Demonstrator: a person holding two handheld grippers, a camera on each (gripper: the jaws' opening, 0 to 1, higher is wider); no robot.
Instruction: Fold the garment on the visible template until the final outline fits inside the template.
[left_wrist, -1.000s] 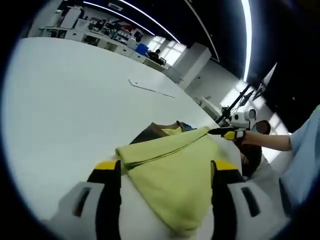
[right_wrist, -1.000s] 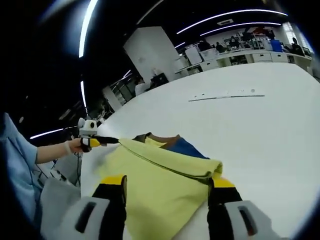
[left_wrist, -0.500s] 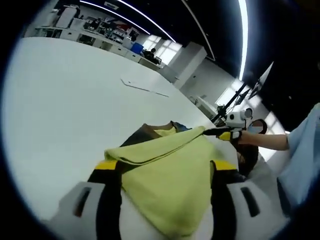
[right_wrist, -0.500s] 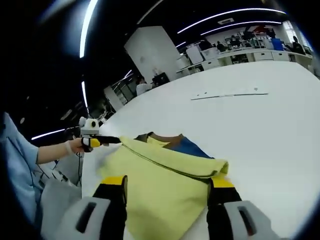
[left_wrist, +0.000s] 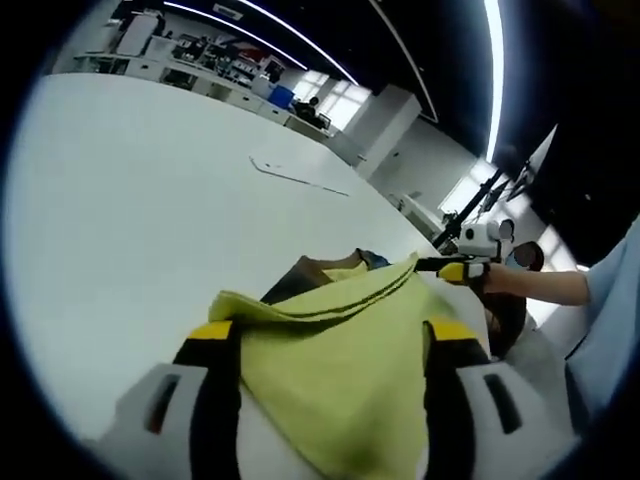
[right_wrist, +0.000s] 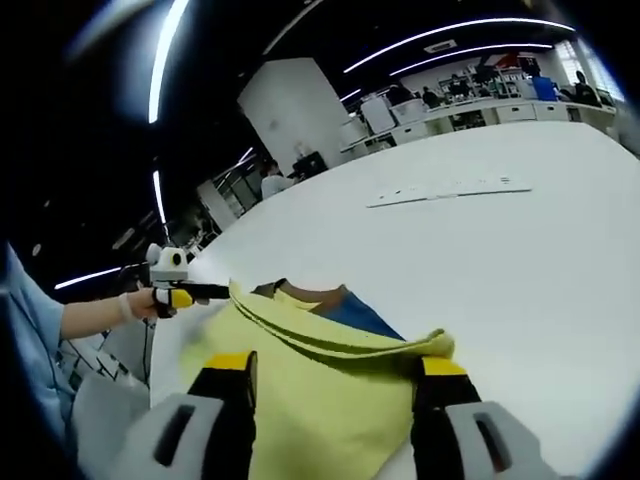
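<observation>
Left gripper view: the left gripper (left_wrist: 325, 340) is clamped on a corner of the yellow garment (left_wrist: 340, 350), held lifted above the white table (left_wrist: 120, 200); brown and blue layers (left_wrist: 305, 272) lie beneath. The right gripper (left_wrist: 455, 267) pinches the far corner. Risk — uneven pull skews the fold.

Right gripper view: the right gripper (right_wrist: 330, 375) is clamped on its corner; the left gripper (right_wrist: 185, 294) grips the opposite one. Risk — a slipped corner drops outside the template. No writing is legible.
</observation>
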